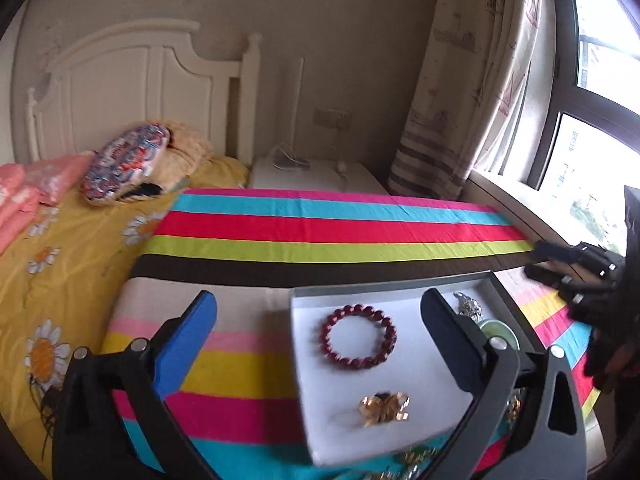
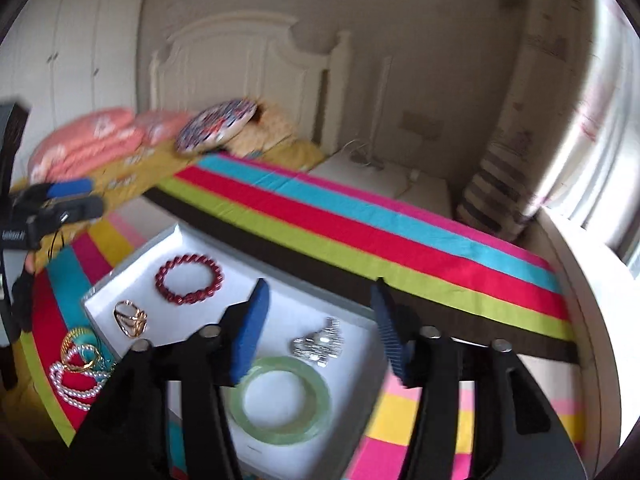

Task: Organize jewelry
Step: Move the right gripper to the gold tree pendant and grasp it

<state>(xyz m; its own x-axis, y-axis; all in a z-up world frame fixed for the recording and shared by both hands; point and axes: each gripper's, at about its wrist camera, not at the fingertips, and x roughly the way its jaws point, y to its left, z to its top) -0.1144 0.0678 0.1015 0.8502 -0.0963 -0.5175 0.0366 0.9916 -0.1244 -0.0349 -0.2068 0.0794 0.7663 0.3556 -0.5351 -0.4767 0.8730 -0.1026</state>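
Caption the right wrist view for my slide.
Open right claw above white tray holding red bead bracelet, green bangle and silver brooch.

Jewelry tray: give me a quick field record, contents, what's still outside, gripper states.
tray: white-lined tray on striped cloth
in tray: red bead bracelet, gold piece, silver piece, green bangle
outside tray: pearl strand and gold chains on the cloth by the tray's edge
left hand-held gripper: open, empty, over the tray
right hand-held gripper: open, empty, over the silver piece and bangle
image quality: some motion blur
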